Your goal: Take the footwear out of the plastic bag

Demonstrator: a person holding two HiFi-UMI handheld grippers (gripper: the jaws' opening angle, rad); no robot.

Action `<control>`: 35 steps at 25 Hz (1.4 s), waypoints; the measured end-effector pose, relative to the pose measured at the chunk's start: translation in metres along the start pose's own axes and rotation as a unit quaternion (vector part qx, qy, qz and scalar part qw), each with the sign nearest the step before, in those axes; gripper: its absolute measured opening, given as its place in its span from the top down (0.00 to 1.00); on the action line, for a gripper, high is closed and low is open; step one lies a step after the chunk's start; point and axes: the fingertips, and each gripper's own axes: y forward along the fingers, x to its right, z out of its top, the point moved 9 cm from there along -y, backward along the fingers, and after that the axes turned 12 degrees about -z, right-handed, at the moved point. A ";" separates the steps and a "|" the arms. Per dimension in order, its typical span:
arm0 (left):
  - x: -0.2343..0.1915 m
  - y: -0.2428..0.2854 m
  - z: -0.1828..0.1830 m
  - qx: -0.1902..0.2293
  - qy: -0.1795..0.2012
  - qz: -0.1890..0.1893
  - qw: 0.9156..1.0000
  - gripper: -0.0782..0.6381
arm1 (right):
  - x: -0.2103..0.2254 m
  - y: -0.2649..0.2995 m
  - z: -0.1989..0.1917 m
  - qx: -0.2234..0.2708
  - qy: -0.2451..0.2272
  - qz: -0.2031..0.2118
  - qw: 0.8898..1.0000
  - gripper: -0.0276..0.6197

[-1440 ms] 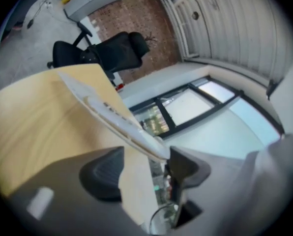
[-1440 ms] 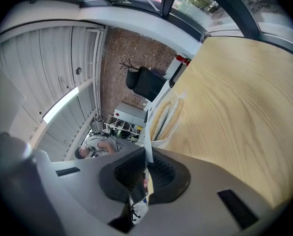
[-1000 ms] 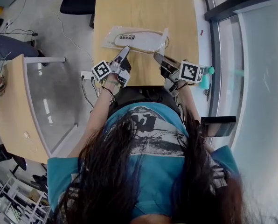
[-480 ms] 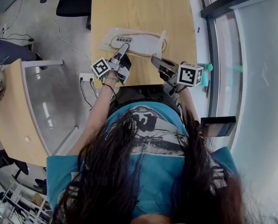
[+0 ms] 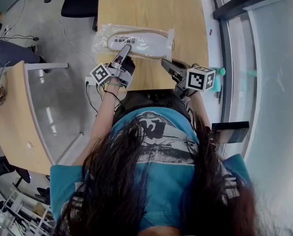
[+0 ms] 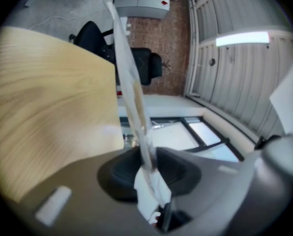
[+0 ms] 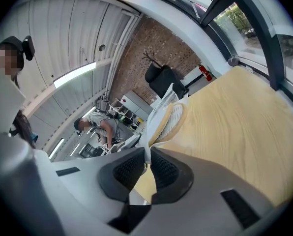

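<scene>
The footwear, a flat pale slipper with a thin tan rim, lies sealed in the plastic bag on the near half of the bench. In the head view its long axis runs from 9 to 3 o'clock, parallel to the near edge. Both ends are rounded, and toe cannot be told from heel. The bag is clear, crinkled film with a white flap at its 3 o'clock end and some dark print near the 9 o'clock end.

The left gripper reaches in from 6 o'clock on a bare forearm and points toward 1 o'clock, with its marker cube at the wrist. Its jaws have just been closing, and its own view shows the dark ribbed pads pinching a strip of the film, which stretches taut away from them.

The right gripper comes from 5 o'clock and points toward 10 o'clock, tilted a little downward, at the bag's 3 o'clock end. Its jaws are nearly together, with a thin white edge of the film nipped between the textured pads. Beyond them the slipper shows a ridged sole.

The bench is light wood-grain laminate with rounded corners
</scene>
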 end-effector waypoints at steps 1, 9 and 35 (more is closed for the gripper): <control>0.003 -0.002 0.002 0.003 0.003 -0.002 1.000 0.76 | -0.001 0.001 0.000 -0.001 -0.007 0.004 1.000 0.92; 0.037 -0.018 0.023 0.017 0.046 -0.031 0.998 0.78 | -0.015 0.013 0.004 -0.030 -0.068 0.044 0.996 0.89; 0.059 -0.031 0.023 0.067 -0.002 -0.103 0.992 0.80 | -0.006 0.015 0.047 0.048 0.064 0.163 0.983 0.68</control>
